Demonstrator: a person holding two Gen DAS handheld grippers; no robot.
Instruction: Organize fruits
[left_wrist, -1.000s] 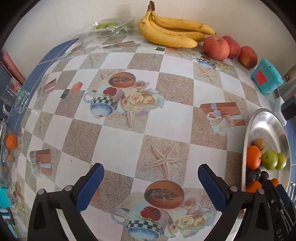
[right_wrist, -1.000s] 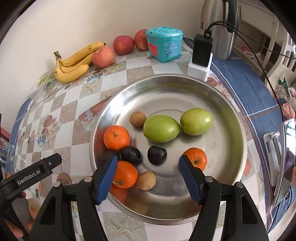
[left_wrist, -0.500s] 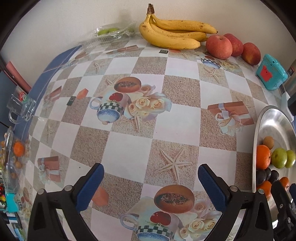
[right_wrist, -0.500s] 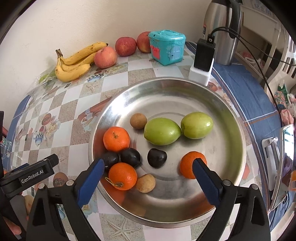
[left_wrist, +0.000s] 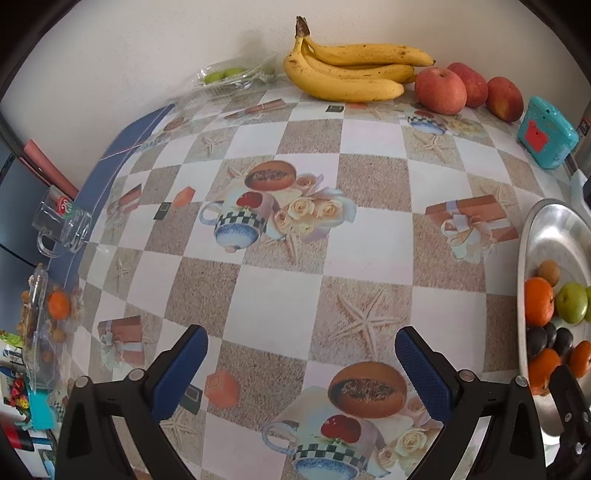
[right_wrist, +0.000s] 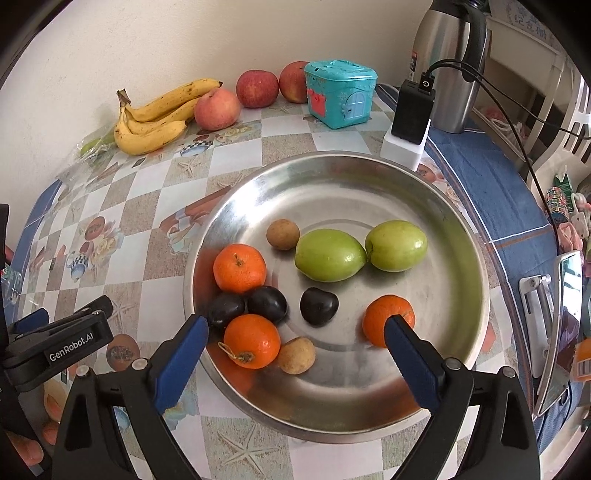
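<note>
Stainless-steel round platter (right_wrist: 436, 206) on a checkered, picture-printed tablecloth (left_wrist: 280, 295), holding three oranges, two green oval fruits (right_wrist: 330, 254) lying long-axis left to right and touching end to end, three dark plums (right_wrist: 318, 305) and two small brown fruits. Right gripper (right_wrist: 293, 345) over the platter's near rim; its blue-padded jaws have just been opening and now stand wide, gripping nothing, one pad overlapping the right orange (right_wrist: 384, 314) in this view. Left gripper (left_wrist: 301, 360) spread wide above bare cloth, empty. Yellow banana bunch (left_wrist: 351, 75), stem toward the wall, and three red apples (left_wrist: 439, 90) line the cream wall beside a teal toy house (right_wrist: 340, 94) and a steel flask (right_wrist: 448, 66).
</note>
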